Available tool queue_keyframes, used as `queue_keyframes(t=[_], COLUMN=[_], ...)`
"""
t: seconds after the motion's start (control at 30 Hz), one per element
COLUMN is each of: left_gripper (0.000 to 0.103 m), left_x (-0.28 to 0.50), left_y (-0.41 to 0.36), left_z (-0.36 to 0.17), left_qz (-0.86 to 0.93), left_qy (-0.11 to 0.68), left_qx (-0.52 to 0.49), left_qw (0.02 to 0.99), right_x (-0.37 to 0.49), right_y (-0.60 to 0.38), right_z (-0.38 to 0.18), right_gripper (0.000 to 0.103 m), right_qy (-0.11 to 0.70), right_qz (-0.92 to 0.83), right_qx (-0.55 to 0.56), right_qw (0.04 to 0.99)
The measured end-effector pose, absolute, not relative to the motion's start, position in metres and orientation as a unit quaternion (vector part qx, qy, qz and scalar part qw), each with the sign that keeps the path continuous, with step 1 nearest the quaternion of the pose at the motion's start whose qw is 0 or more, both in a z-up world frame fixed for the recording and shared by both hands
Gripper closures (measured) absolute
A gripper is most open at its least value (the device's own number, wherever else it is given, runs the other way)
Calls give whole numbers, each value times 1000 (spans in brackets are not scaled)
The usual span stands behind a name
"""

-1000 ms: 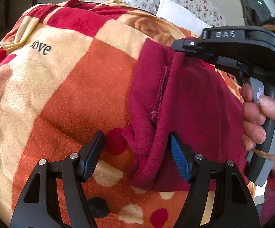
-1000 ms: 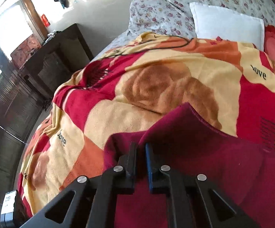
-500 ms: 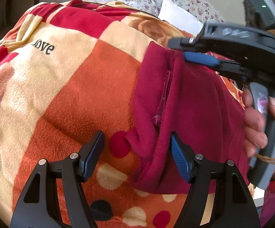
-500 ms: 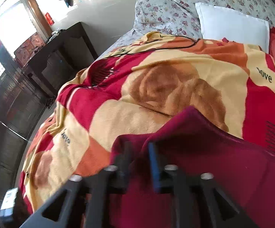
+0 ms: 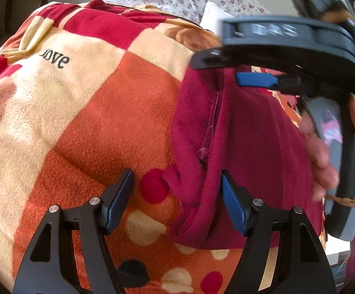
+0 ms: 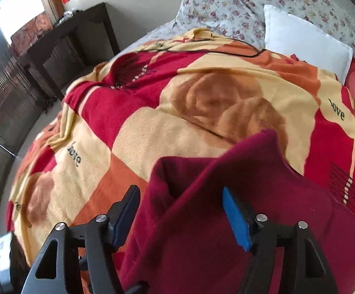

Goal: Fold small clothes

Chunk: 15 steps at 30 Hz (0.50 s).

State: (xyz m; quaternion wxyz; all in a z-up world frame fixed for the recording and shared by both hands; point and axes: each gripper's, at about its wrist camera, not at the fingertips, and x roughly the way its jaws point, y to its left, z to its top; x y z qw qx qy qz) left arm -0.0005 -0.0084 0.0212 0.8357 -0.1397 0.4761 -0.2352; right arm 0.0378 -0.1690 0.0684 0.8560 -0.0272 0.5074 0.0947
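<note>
A dark red fleece garment (image 5: 246, 132) lies folded on a patterned bed blanket (image 5: 84, 112); it also shows in the right wrist view (image 6: 226, 220). My left gripper (image 5: 177, 193) is open, low over the garment's near left edge, its right pad against the cloth. My right gripper (image 6: 179, 210) is open just above the garment's far corner. In the left wrist view the right gripper (image 5: 238, 71) hovers over the far edge, held by a hand (image 5: 324, 161).
The blanket (image 6: 177, 112) covers the bed. A white pillow (image 6: 304, 39) and floral pillows (image 6: 226, 5) lie at the head. A dark wooden table (image 6: 74, 39) stands beside the bed on the left.
My right gripper opened and let go of the garment's far corner, which dropped onto the blanket. My left gripper stayed open in place.
</note>
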Motion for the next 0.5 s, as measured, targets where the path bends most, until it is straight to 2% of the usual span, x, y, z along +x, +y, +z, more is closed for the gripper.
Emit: queue_keyframes(t=[0.1,0.27,0.3,0.33,0.37,0.43,0.5], left_gripper=[32,31,31,31,31,28,25], left_x=[-3,-8,-8,-9,-9,-11,-11], left_y=[-5,-1,-1,0,0,-1,-3], left_z=[20,19,19,20,20,21,23], left_qz=[-242,-245,-246,-248,-248,-251,-251], left_qy=[471,466,465,464,464,463,463], left_qx=[-141,-141,-141,-140,-139,-135,-132], left_qw=[836,838,839,839,839,839,840], right_x=[46,49,46,43,41,36,32], right_y=[-152,-141,-144,-147,-151,-164,-181], right_z=[58,46,46,48,49,57,67], right_gripper=[25,25,30,44,47,66,76], right_qy=[520,510,502,493,489,483,483], right_qz=[77,49,49,45,48,70,93], right_qx=[-67,-123,-119,-121,-119,-90,-40], right_qw=[848,850,855,860,863,868,870])
